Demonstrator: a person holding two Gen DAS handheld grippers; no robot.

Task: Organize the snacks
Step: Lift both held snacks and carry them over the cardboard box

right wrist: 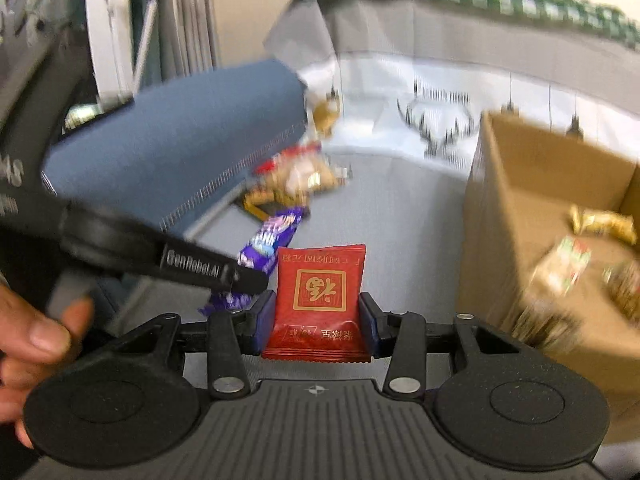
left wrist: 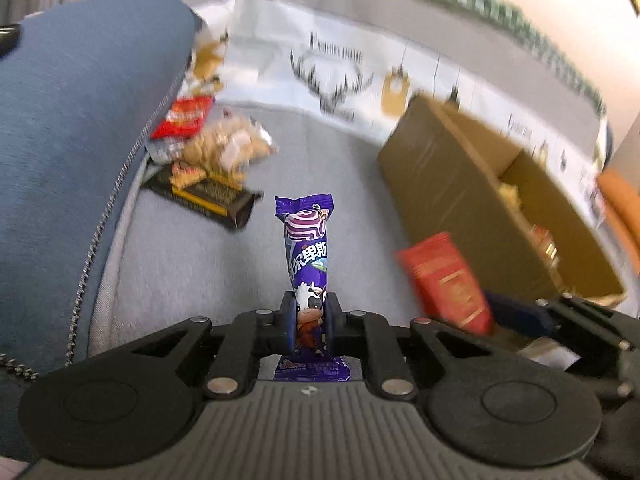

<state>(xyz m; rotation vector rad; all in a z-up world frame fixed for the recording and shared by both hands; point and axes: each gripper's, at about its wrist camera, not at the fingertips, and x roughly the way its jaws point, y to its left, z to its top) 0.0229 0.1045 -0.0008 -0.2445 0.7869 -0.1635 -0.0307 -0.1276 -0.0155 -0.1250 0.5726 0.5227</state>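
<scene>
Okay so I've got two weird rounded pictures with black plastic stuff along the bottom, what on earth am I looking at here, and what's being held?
These are two hand-held grabbing tools, one in each of a person's hands, not a robot arm. Each carries a wide-angle camera looking forward along its two fingers, hence the rounded view.

In the left camera's picture, the left tool is shut on a purple snack bar. In the right camera's picture, the right tool is shut on a red snack packet.

Beneath them is a grey sofa seat. On it lie a pile of snacks beside a blue cushion, and an open cardboard box that already has some snacks inside.
</scene>
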